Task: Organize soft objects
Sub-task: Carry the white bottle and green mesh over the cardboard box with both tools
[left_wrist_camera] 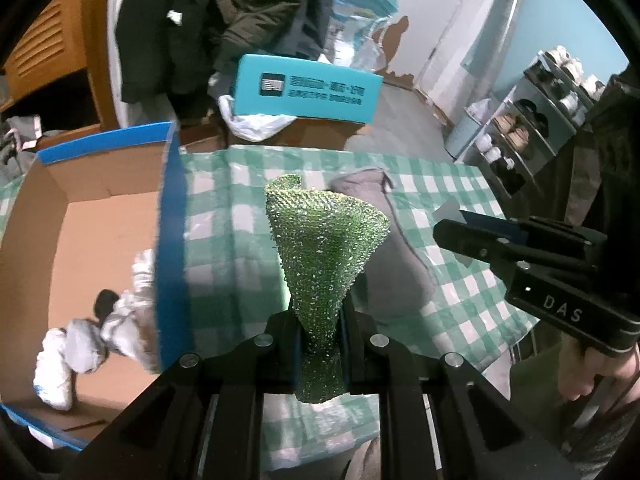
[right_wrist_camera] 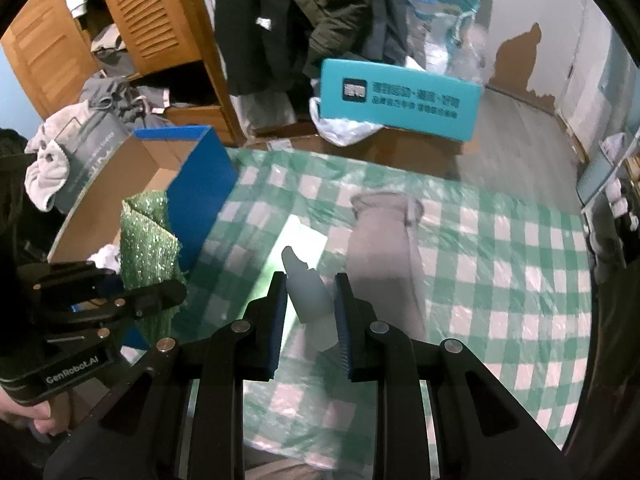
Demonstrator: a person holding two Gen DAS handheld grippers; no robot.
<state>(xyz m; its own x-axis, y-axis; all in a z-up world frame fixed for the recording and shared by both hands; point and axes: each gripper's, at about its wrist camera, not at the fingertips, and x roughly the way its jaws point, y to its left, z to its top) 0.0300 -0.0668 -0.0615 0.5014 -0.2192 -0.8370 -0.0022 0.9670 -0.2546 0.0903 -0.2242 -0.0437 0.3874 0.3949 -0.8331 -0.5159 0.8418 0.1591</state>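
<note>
Where flaps stand open, cardboard box holds white cloths.

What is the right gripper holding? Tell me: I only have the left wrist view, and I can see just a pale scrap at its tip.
Observer: The right wrist view shows the right gripper shut on a pale soft item, pinched between its blue pads. I cannot tell exactly what it is.
Operator: Now report what lies on the table behind the green cloth I am holding. It blocks my view.
Observer: A pale flat rectangle lies on the checked tablecloth, just left of the grey cloth. It is too blurred to identify.
</note>
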